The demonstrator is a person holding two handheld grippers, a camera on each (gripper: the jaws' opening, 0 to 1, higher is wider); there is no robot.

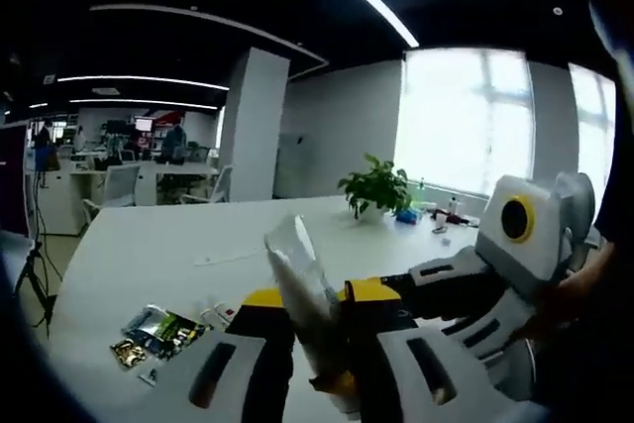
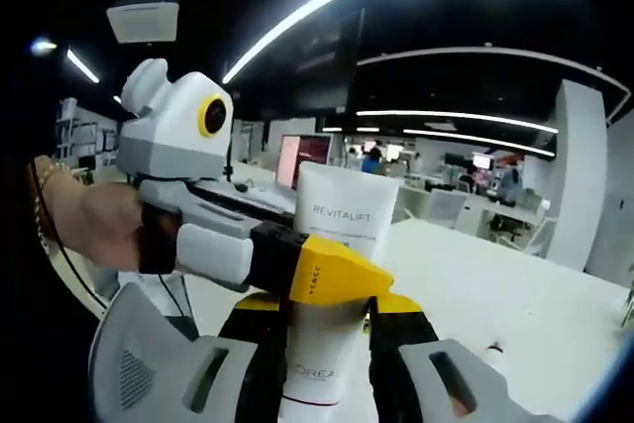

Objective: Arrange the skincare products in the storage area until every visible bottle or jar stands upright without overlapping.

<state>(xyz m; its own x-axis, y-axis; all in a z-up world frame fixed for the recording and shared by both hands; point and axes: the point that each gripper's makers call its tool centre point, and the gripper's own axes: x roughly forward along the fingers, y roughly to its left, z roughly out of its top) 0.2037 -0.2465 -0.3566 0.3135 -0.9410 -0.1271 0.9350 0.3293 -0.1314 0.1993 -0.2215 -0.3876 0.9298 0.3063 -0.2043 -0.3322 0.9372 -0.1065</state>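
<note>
Your left tool (image 2: pixel 332 289) and right tool (image 1: pixel 362 294) both clamp the white tube (image 2: pixel 342 207), held upright above the white worktop (image 1: pixel 149 255), near foil sachets (image 1: pixel 158 332).

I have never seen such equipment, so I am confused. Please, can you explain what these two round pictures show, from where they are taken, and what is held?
There is no robot. A person holds one tool with two-jaw tongs in each hand, and a fisheye camera rides on each tool.

In the left gripper view, the left tongs rise from the bottom, shut on a white tube. The right tongs reach in from the right and meet the same tube. On the white table lie some packets and, further away, a plant.

In the right gripper view, the same tube, marked REVITALIFT, stands between the right tongs, and the left tongs come in from the left, held by a hand.
</note>
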